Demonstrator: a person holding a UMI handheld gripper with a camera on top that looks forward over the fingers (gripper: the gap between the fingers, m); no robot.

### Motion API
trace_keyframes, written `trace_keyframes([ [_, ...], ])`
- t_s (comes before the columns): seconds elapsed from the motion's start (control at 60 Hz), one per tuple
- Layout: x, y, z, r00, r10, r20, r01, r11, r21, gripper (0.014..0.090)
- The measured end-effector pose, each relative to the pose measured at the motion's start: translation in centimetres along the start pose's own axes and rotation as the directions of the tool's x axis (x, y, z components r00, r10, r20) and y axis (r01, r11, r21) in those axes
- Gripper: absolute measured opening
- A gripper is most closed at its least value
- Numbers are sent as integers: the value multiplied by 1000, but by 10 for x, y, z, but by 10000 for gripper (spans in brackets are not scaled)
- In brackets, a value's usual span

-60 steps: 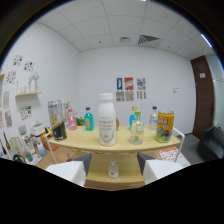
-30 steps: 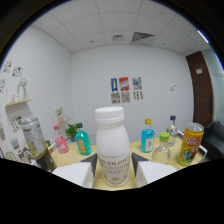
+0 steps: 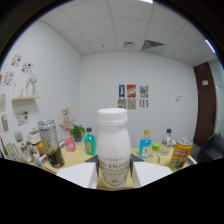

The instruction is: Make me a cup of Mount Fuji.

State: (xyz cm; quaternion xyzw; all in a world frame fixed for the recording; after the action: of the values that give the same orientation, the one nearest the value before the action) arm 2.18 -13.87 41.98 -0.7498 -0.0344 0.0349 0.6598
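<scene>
Hand-held gripper [image 3: 114,175] is pinching the white bottle [image 3: 113,148] between its two fingers and has now lifted it higher than a moment ago, above the tabletop [image 3: 80,159] with the far drinks, so pouring can probably follow.

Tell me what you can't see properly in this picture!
- White bottle, gripper view: its bottom is hidden behind the tongs, which stand close at its sides; its label is cut off and blurry.
- Yellow can: the print is too small to read.
- Wall posters: too small to make out.
</scene>
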Motion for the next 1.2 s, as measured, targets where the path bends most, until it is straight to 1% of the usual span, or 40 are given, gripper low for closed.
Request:
trace_keyframes([
  [0.1,9,7,-33,1000,20,17,-20,1000,20,482],
  [0.167,17,30,-51,999,33,18,-33,999,2,481],
  [0.2,25,46,-58,999,37,9,-37,999,-8,481],
  [0.25,37,78,-66,999,41,-6,-41,998,-43,479],
  [0.383,71,177,-72,993,94,-70,-104,983,-151,479],
  [0.45,76,219,-76,992,106,-72,-118,975,-187,479],
  [0.533,85,268,-76,994,74,-85,-94,963,-253,478],
  [0.7,91,319,-68,997,17,-78,-40,950,-311,478],
  [0.8,94,333,-64,990,-127,-55,102,936,-338,476],
  [0.867,95,333,-61,960,-278,-18,256,905,-339,477],
  [0.933,97,327,-58,895,-445,20,427,844,-324,478],
  [1.0,101,320,-55,792,-608,46,591,746,-307,477],
  [1.067,103,314,-51,661,-747,74,730,617,-293,476],
  [1.2,105,301,-46,387,-914,120,903,349,-251,478],
])
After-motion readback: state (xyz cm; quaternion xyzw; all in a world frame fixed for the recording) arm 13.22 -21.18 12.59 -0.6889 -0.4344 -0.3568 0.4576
